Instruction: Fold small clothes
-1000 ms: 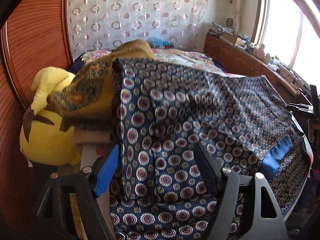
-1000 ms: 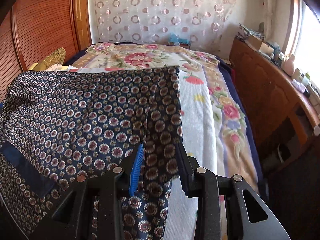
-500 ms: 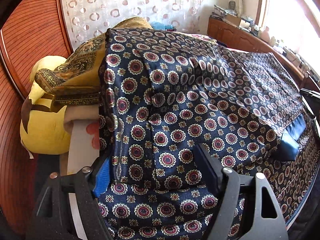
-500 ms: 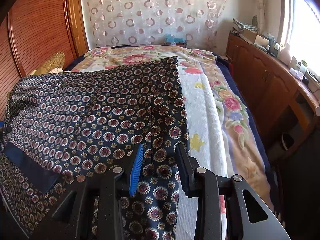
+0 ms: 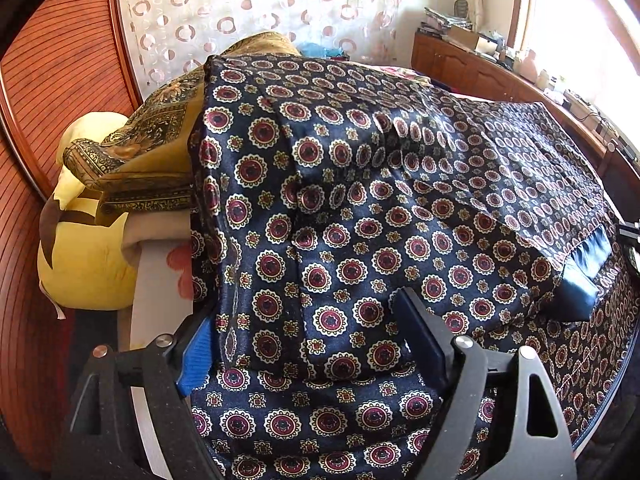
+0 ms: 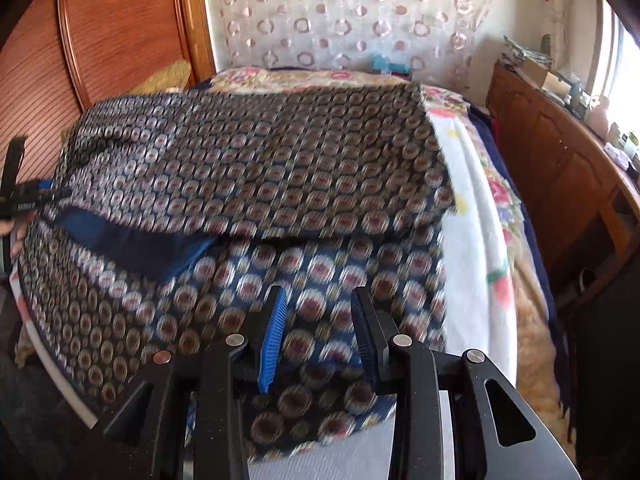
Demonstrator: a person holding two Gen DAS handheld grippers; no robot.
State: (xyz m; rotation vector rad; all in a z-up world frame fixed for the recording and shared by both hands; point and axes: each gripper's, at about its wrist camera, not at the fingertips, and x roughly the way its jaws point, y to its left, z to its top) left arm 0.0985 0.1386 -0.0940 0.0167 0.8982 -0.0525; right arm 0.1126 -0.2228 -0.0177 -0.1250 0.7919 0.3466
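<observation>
Folded over! The patterned garment now lies doubled on the bed. Left gripper at six o'clock has just been opening wide, cloth loose between; right gripper is narrow and empty.

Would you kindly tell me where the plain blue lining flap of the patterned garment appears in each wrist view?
Left wrist: plain blue lining flap at the right edge, mid-height.
Right wrist: the flap at left, mid-height, under the folded layer.
Shared landmark: circle-patterned curtain behind the bed.

Navy garment with maroon-and-cream medallion print, plain blue lining. Yellow plush toy, mustard patterned cloth upper left. White floral blanket, circle-print curtain.
</observation>
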